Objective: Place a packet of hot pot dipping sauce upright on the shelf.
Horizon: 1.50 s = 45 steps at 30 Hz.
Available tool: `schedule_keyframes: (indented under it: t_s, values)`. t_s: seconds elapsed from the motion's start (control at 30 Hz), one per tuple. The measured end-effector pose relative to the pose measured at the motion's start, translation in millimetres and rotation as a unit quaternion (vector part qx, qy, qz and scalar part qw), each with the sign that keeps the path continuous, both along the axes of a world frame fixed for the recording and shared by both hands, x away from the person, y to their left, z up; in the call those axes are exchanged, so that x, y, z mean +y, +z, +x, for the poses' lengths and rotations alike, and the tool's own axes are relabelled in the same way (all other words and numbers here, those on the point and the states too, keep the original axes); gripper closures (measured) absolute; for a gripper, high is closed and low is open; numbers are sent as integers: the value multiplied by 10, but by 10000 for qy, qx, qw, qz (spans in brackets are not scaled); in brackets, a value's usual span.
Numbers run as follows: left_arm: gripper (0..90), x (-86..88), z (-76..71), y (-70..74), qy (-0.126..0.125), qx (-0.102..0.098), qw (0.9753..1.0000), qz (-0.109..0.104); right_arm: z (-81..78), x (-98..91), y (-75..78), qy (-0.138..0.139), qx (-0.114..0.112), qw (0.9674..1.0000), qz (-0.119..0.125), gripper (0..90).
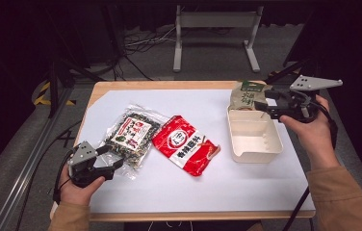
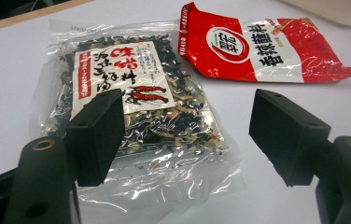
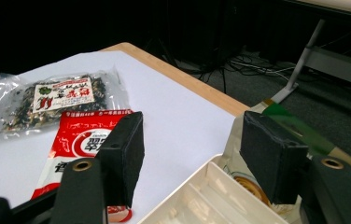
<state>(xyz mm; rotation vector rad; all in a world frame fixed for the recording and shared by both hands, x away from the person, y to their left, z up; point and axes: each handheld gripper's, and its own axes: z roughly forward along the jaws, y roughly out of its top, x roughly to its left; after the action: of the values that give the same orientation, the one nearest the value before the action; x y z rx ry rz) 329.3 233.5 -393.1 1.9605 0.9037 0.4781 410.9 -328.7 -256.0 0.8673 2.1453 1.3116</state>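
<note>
Left tongs (image 1: 114, 161) sit at the near-left of the table (image 1: 193, 192), jaws apart, nothing between them. The clear seaweed pack (image 1: 131, 134) lies directly ahead of them: in the left gripper view the pack (image 2: 131, 100) starts right at the jaw tips and runs away from the tongs, its near clear edge under the left jaw. I can't tell if that jaw touches the film. The pack's long axis runs roughly in line with the tongs' pointing direction, tilted a bit toward the far right of the table. So a short push forward puts the near edge between the jaws.

Red snack bag (image 1: 185, 144) is just right of the seaweed pack, apparently touching or nearly so, long axis slanted from far-left to near-right. The left hand (image 1: 75, 190) is clearly nearer to both.

Right tongs (image 1: 261, 107) hover at the far edge of the cream tray (image 1: 277, 144), jaws also apart and empty. In the right gripper view the tray rim (image 3: 197, 186) sits below the jaws and the green-brown pouch (image 3: 299, 128) is behind the right jaw, leaning against the tray's far side.

My read: left side goes for the seaweed pack, the tray is the likely drop spot, well to the right.
</note>
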Motion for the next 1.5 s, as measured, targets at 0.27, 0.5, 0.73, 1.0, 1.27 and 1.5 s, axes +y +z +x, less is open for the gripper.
schedule_keyframes:
  t_s: [0.27,0.5,0.73,1.0,1.27,1.5]
  values:
    - [275,-29,56,68,2,179,9998,-24,-172,45,-250,148,83,9998,83,373]
    - [290,-43,100,178,34,126,9998,-137,-210,97,-460,229,70,9997,84,373]
    - [272,-104,268,239,72,288,9992,-249,-235,110,-518,281,35,9996,73,363]
    - [268,-347,516,328,-140,466,9987,-148,-221,109,-583,299,85,9995,78,354]
    - [270,-574,732,349,-260,673,9973,-126,-229,81,-608,279,125,9994,140,351]
    - [263,-725,900,302,-257,855,9960,-43,-224,71,-625,264,176,9993,181,338]
